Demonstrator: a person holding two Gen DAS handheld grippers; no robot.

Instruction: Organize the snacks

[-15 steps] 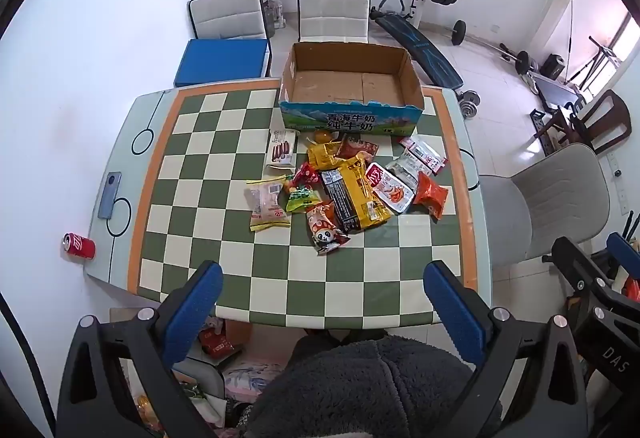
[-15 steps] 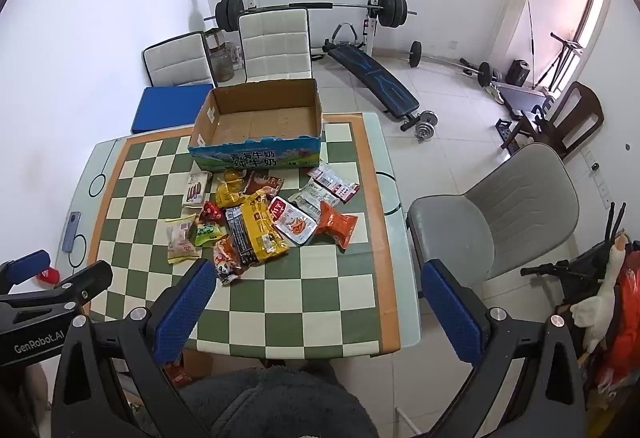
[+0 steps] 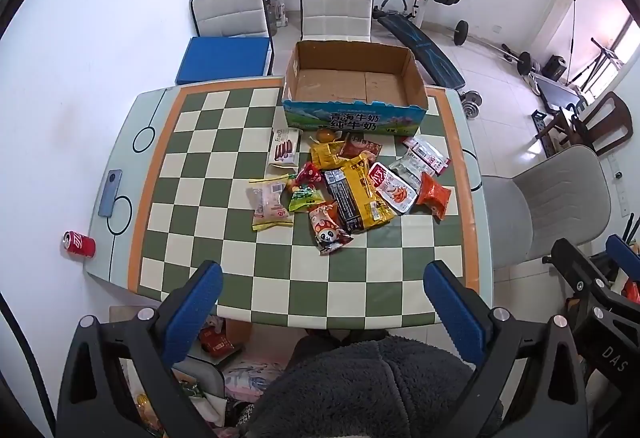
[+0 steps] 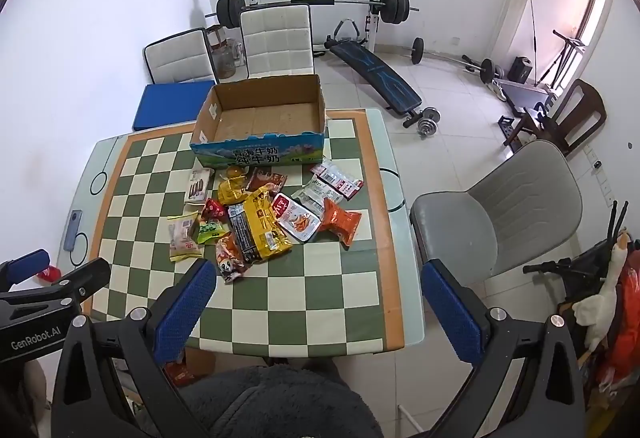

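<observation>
Both grippers, left gripper [image 3: 322, 296] & right gripper [image 4: 318, 296], wide open, empty, lower frame; snack pile [image 3: 352, 184] mid-desk [image 3: 240, 282], below cardboard box [image 3: 352, 78].

Checkered table [image 3: 256, 274] under snacks [image 3: 352, 186], box [image 3: 352, 118]

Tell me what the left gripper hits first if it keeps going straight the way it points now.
Probably the bare checkered table, short of the snack pile. The left gripper is open and empty; depth is hard to judge.
</observation>
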